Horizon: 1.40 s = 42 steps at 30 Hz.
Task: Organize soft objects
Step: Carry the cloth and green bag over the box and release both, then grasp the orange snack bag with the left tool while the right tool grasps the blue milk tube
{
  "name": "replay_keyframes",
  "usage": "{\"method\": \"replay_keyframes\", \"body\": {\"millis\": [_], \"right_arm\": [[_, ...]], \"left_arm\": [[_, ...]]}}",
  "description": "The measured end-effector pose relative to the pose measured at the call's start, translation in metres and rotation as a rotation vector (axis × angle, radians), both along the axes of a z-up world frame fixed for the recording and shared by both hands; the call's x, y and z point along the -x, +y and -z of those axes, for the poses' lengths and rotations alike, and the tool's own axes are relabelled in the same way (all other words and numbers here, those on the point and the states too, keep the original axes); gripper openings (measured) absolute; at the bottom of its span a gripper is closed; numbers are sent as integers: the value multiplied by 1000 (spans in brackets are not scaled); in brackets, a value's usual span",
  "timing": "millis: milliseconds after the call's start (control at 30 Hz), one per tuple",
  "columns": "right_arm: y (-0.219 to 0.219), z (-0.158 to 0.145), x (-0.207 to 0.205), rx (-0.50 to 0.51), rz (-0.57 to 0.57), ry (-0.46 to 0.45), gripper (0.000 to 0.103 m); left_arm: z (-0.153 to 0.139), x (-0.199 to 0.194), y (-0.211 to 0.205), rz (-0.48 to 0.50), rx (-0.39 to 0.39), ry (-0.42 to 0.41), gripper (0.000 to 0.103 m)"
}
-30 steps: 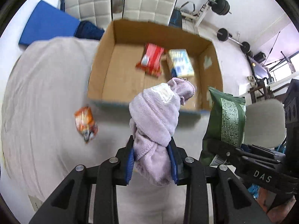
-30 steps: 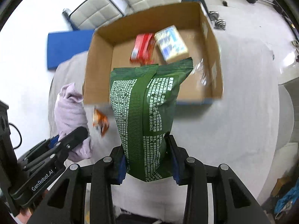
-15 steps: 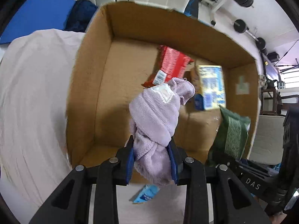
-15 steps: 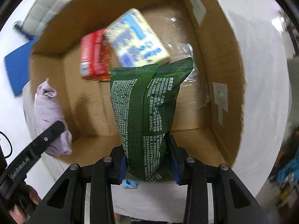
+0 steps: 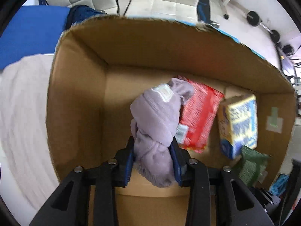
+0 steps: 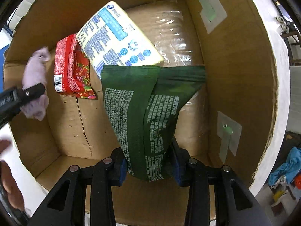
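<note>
Cardboard box [image 5: 75, 113] now nearer; fingers pinch lilac cloth [image 5: 156, 124] and green pouch [image 6: 143, 116].

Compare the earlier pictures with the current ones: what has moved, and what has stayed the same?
Both grippers advanced from above the table into the cardboard box. The left gripper still clamps the lilac cloth; the right gripper still clamps the green bag. The red packet and yellow-blue pack stayed inside.

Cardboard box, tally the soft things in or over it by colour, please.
Purple: 1, the cloth bundle held in the left gripper
Green: 1, the bag held in the right gripper
Red: 1, the packet on the box floor
Yellow and blue: 1, the pack
Total: 4
</note>
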State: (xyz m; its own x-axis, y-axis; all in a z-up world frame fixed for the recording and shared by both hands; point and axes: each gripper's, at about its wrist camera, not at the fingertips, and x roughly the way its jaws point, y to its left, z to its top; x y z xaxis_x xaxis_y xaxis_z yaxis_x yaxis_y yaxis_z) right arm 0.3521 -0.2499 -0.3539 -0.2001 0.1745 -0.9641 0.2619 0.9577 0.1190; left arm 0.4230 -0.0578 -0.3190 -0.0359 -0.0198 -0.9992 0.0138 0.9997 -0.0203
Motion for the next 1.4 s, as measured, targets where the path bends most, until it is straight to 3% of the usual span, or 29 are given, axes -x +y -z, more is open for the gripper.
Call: {"method": "replay_keyframes", "body": {"millis": [100, 167, 333, 467, 533, 600, 633, 1000, 1400], "right_arm": [[1, -11, -1, 11, -14, -10, 52], [3, -16, -2, 18, -15, -21, 68], [3, -29, -6, 21, -19, -36, 68], [4, -44, -5, 32, -28, -51, 77], [6, -50, -5, 37, -34, -65, 80], [5, -60, 0, 38, -39, -76, 90], [7, -65, 2, 43, -46, -82, 101], [32, -135, 35, 110, -111, -234, 103], [35, -180, 80, 136, -102, -420, 103]], "left_arm": [[0, -5, 1, -3, -3, -7, 35], [-4, -3, 2, -3, -8, -23, 44], [-11, 0, 6, 2, -18, -49, 67], [-22, 2, 6, 3, -22, -79, 84], [-29, 5, 8, 6, -24, -93, 88], [-39, 10, 7, 11, -26, -111, 95], [-42, 13, 9, 8, -26, -120, 98], [-82, 75, 9, 42, -2, -232, 98], [-140, 146, 27, 41, -8, -380, 98]]}}
